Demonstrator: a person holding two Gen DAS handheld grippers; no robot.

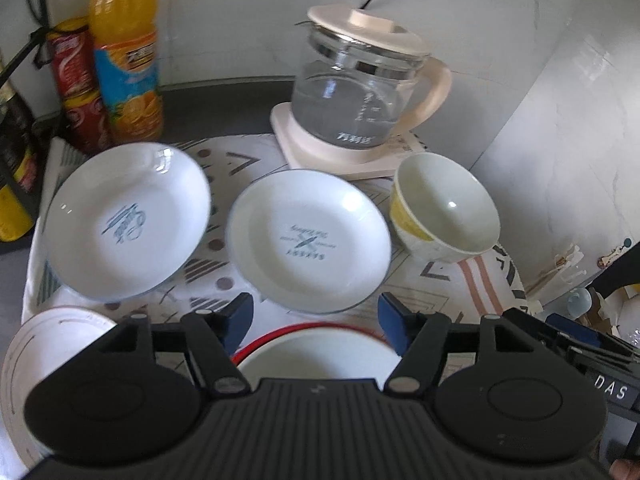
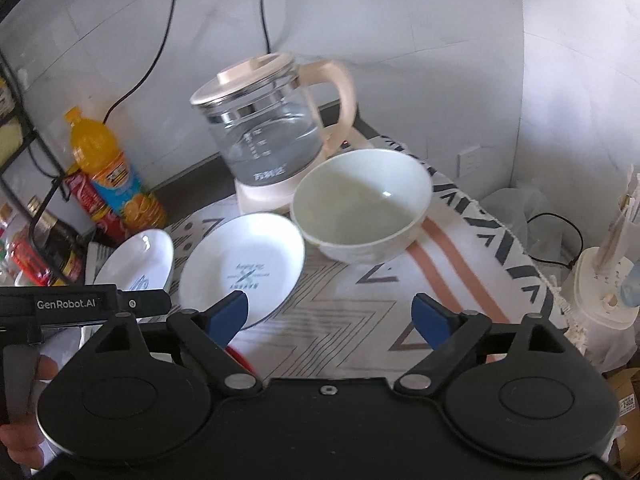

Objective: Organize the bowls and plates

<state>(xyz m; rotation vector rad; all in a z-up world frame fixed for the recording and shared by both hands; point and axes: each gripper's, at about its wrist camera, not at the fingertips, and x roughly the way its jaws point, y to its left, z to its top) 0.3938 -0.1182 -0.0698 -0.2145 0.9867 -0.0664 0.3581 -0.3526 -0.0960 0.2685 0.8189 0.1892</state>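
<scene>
The left wrist view takes in more crockery than the right. It shows two white plates with blue rims side by side on the patterned cloth [image 1: 440, 276] that covers the bench: the left plate [image 1: 128, 220] looks tilted, its far edge raised, and the middle plate [image 1: 310, 240] lies flat. To their right a white bowl [image 1: 446, 206] with a yellow band on its outer wall leans toward the camera. Nearest the lens, a red-rimmed bowl [image 1: 316, 344] sits just under and between the blue fingers of the left gripper [image 1: 316, 314], whose jaws stand wide with nothing held. A pale plate with thin line marks [image 1: 48, 344] lies at the lower left, half hidden by the gripper body.

The right wrist view brings the white bowl [image 2: 362, 216] closer, well ahead of the right gripper [image 2: 332, 316]; these jaws also stand wide and hold nothing. The middle plate [image 2: 240, 264] lies just beyond the left finger, which overlaps its near rim, and the left plate [image 2: 136, 260] is partly cut off by the black body of the other gripper. Only a sliver of red rim [image 2: 240, 358] shows beside the finger.

Both views show the glass kettle [image 1: 360, 92] on its cream base behind the dishes, and the orange drink bottle [image 1: 126, 52] next to red cans [image 1: 78, 84]. The printing on the plates is too blurred to read.
</scene>
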